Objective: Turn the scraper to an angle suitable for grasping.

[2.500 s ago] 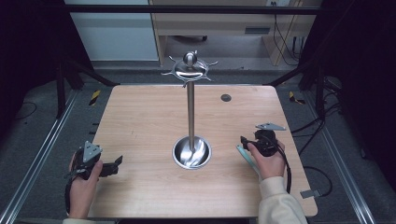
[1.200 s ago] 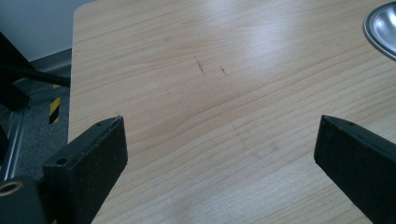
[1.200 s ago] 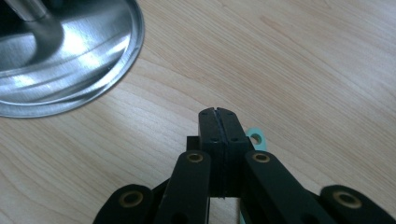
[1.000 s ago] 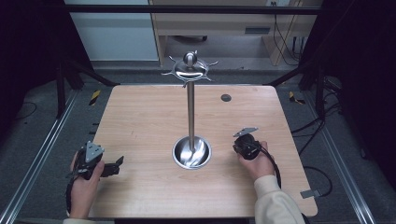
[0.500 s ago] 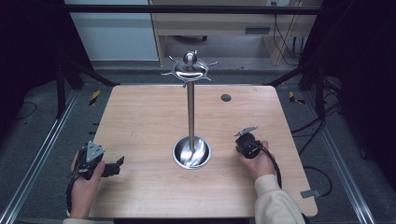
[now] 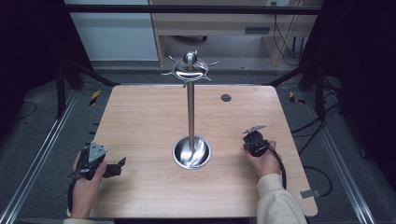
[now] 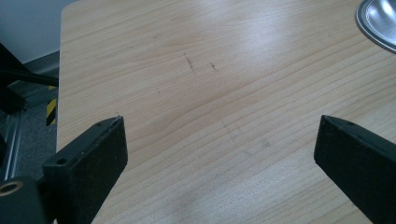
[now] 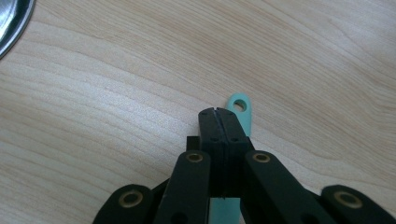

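Note:
A tall steel stand (image 6: 190,107) with a hooked crown (image 6: 189,69) rises from a round dish base (image 6: 191,152) at the table's middle. My right gripper (image 6: 249,145) rests right of the base, held by a hand. In the right gripper view its jaws (image 8: 215,112) are shut together, tips low over a flat teal handle (image 8: 240,106) with a hole in its end; the handle lies on the wood beneath and slightly to one side of them. My left gripper (image 6: 120,167) lies at the front left, open wide (image 7: 219,135) over bare wood.
The wooden table (image 6: 140,116) has a small dark round insert (image 6: 226,97) near its back edge. The dish rim appears in the left gripper view (image 7: 378,23) and the right gripper view (image 8: 11,18). Dark floor and metal rails surround the table.
The right gripper moved left toward the stand and came down over the teal handle, which lay exposed beside it 2.5 s ago. The left gripper has hardly moved.

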{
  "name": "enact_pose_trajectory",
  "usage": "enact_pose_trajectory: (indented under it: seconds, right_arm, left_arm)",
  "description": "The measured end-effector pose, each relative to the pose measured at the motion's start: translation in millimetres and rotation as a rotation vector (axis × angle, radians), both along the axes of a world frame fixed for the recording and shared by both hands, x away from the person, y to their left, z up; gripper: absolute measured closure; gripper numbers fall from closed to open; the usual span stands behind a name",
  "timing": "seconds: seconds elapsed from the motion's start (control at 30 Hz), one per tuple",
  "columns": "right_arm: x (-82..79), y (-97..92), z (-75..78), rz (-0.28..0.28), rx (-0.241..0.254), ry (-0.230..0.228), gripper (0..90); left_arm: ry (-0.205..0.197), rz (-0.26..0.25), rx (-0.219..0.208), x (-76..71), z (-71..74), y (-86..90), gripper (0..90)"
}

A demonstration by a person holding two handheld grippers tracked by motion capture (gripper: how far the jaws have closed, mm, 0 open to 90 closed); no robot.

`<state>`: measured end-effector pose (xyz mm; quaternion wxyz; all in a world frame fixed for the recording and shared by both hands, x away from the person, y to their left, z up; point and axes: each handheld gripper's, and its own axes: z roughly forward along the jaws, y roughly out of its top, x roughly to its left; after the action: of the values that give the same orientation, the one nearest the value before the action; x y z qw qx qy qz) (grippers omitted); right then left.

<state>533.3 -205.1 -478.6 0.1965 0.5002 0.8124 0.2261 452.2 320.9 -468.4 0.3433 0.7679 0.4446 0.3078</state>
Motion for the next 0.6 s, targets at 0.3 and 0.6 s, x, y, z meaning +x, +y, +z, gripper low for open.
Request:
enact_pose_trajectory:
  seconds: [0.3,0.6]
  right_arm:
    - [-9.4,-1.1,16.2,-0.016,0.063,-0.035,83.8]
    - [6.3,-8.2,37.3,-0.059,0.008,0.081,70.0]
  left_arm:
    - [-0.001,-0.038,0.051,-3.2,-3.6,-15.6,2.6]
    - [-0.017,-0.126,0.053,-8.9,-2.1,-26.8,2.5]
